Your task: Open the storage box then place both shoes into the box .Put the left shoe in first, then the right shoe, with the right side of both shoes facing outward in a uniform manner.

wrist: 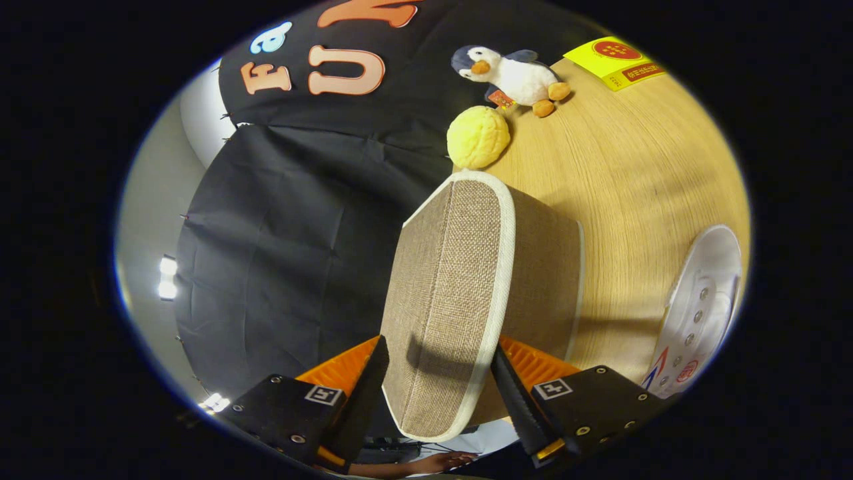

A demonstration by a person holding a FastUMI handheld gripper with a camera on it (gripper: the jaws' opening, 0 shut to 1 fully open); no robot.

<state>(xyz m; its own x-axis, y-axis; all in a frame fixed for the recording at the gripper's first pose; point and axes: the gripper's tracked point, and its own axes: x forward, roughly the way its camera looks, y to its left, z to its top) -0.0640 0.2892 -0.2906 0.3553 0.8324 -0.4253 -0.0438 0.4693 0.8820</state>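
Observation:
My gripper (440,347) is shut on the storage box lid (446,280), a brown woven fabric panel with white piping round its rim. The lid stands lifted and tilted, running from between my fingers out beyond them, and it hides whatever lies behind it. One finger (366,390) presses its left face and the other finger (516,397) presses its right side. A white shoe (700,313) with metal eyelets lies on the wooden table (633,180), off to the right of the lid and partly cut off.
Beyond the lid's far end sit a yellow round plush (478,137) and a penguin plush (513,77). A yellow and red booklet (616,61) lies farther off on the table. A person's hand (440,461) shows below my fingers.

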